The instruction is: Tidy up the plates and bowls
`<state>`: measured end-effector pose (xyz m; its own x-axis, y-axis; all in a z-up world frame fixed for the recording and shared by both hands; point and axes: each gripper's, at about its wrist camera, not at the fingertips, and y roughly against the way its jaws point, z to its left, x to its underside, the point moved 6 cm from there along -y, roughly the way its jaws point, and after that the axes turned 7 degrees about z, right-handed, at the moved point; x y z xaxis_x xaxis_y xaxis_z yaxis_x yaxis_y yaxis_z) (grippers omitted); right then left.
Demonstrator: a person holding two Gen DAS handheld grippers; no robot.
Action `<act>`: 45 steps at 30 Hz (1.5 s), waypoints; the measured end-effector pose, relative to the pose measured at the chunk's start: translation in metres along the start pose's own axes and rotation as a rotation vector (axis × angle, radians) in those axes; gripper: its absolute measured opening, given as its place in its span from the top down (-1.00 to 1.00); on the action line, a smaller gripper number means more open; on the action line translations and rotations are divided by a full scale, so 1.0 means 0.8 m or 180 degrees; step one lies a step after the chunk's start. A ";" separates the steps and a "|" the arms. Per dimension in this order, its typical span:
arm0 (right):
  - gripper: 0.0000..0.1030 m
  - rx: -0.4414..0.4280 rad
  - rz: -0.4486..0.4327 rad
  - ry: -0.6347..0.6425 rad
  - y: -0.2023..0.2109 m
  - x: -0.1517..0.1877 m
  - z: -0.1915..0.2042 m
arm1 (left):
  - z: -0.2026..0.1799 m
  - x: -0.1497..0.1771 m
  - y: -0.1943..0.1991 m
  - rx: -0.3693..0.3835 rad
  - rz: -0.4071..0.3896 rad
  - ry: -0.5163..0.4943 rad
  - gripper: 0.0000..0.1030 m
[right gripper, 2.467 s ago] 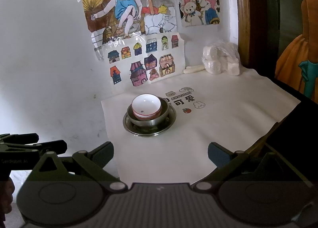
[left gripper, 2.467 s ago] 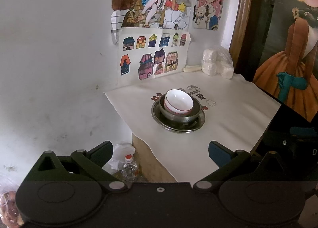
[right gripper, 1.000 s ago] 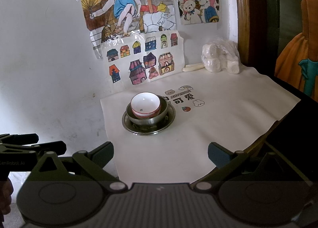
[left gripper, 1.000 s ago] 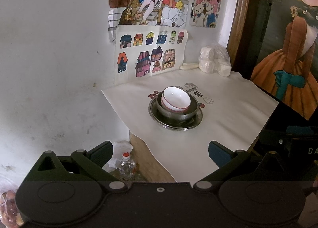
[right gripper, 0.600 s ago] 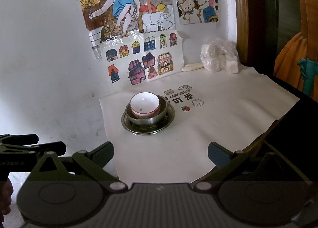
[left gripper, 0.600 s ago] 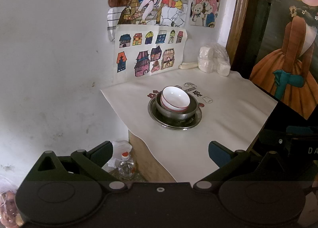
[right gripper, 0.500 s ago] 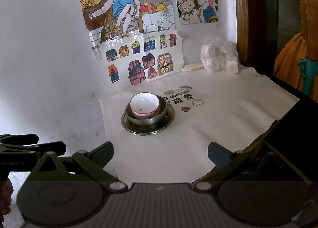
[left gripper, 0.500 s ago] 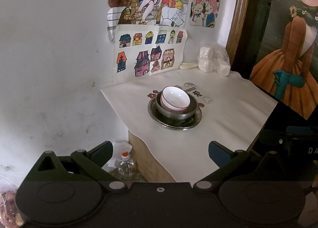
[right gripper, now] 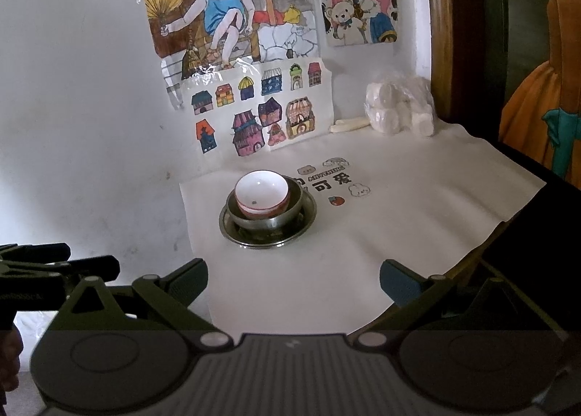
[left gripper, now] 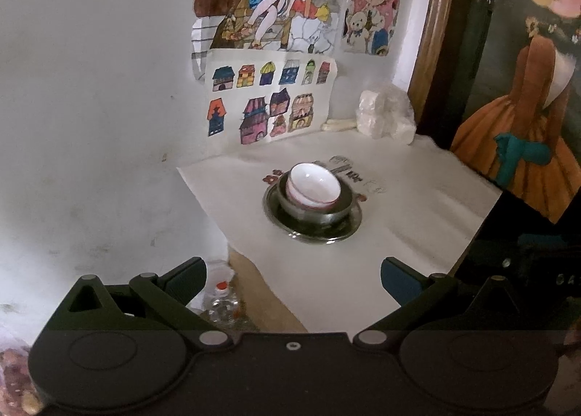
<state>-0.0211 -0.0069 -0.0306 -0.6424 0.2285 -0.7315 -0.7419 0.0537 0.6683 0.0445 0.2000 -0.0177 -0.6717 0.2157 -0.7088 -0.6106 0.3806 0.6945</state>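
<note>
Table (right gripper: 417, 234) under white cloth; near its left-back corner sits one stack: steel plate (right gripper: 232, 231), steel bowl (right gripper: 268, 221) in it, white bowl (right gripper: 261, 194) tilted on top. Stack lies ahead of both grippers, well apart from them. Right gripper (right gripper: 293, 281) and left gripper (left gripper: 292, 280) both spread, empty; neither clearly nearer. Only the left view shows a bottle (left gripper: 222, 301) below the table edge; only the right view shows the left gripper from the side
</note>
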 end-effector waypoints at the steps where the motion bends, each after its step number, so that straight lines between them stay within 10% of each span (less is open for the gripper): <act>1: -1.00 -0.0001 0.0004 -0.0005 -0.001 0.000 -0.001 | 0.001 -0.001 0.000 0.0024 -0.0011 0.0022 -0.98; 45: -1.00 -0.0010 0.0139 -0.0100 -0.037 -0.015 -0.016 | -0.008 -0.020 -0.034 0.0195 0.0078 0.0079 -0.96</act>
<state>0.0062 -0.0238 -0.0433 -0.6679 0.2609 -0.6970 -0.7139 0.0400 0.6991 0.0689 0.1805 -0.0243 -0.6967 0.2033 -0.6879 -0.5677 0.4300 0.7020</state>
